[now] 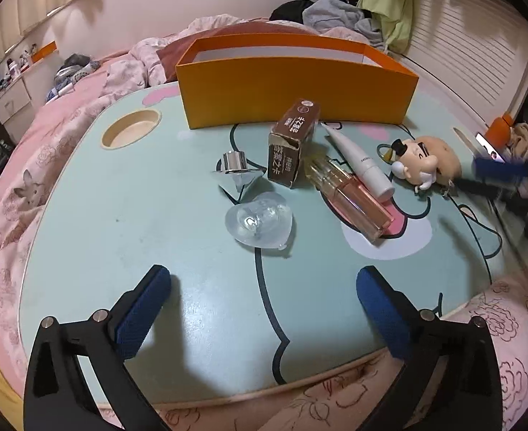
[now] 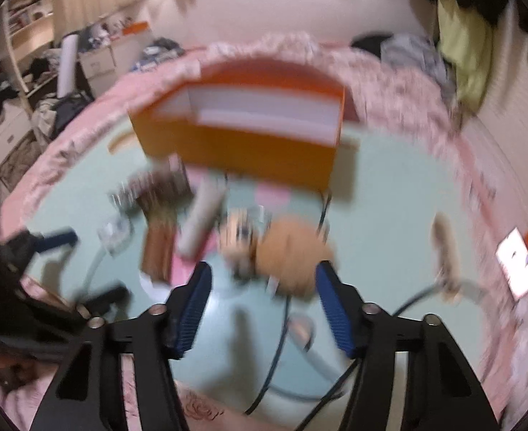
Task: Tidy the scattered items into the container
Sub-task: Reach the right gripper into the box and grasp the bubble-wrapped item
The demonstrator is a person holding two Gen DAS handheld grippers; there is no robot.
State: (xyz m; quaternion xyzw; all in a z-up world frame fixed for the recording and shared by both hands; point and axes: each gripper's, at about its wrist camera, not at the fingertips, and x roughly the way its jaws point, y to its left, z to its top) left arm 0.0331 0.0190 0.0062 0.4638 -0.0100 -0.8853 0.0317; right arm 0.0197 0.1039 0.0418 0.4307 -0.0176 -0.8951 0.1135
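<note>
toy: cartoon figure [image 2: 285,251] sits at twelve o'clock between my right fingers [image 2: 264,305], half-closed, grip unclear.
left fingers [image 1: 264,309]: wide open, empty.

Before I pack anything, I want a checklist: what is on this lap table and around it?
orange box: one, open-topped, table's far edge
brown carton: one, lying before the box
white tube: one, right of the carton
pink clear bottle: one, lying beside the tube
clear heart: one, nearest the left gripper
silver cap: one, left of the carton
figurine: one, tan and white, right side
table: one, pale green, on pink bedding
left gripper: jaws wide, empty
right gripper: jaws part closed; blurred, grip unclear
</note>
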